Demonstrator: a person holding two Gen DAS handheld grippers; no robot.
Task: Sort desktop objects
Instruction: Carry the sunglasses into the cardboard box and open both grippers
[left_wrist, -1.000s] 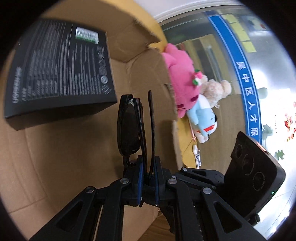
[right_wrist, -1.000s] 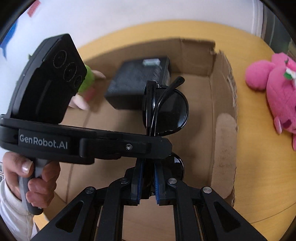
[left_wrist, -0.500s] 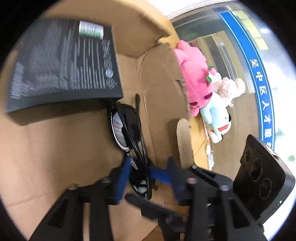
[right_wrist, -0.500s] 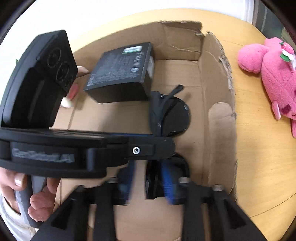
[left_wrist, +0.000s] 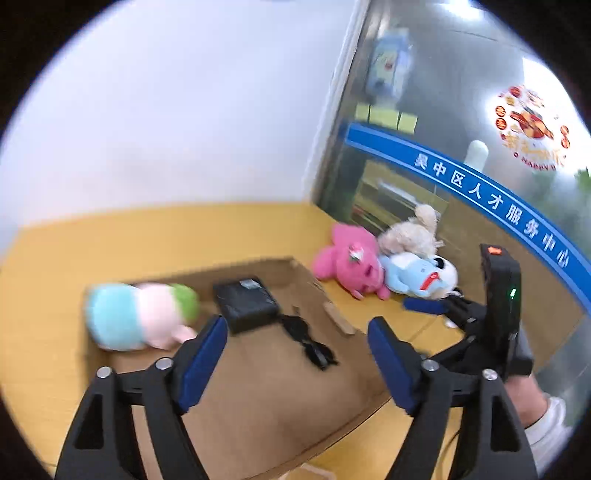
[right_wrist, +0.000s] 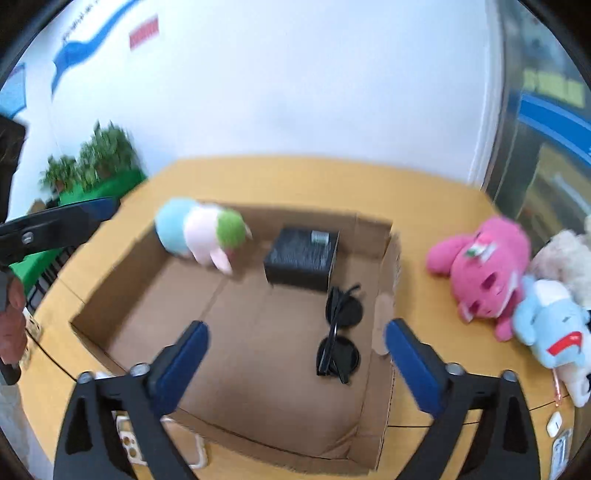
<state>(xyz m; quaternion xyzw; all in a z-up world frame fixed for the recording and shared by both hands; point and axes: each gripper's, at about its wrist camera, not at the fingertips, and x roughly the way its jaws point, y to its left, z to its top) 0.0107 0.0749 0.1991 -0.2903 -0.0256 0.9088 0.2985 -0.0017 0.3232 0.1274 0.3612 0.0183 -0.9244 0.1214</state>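
Sunglasses (right_wrist: 339, 332) released, phone case (right_wrist: 127, 441) right-view only

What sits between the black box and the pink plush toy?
The cardboard box's side wall, then bare yellow table. The sunglasses lie nearer the camera than the black box. The right wrist view shows the pink plush.

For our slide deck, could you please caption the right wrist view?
Open right gripper above a box holding sunglasses, with nothing between its opening jaws.
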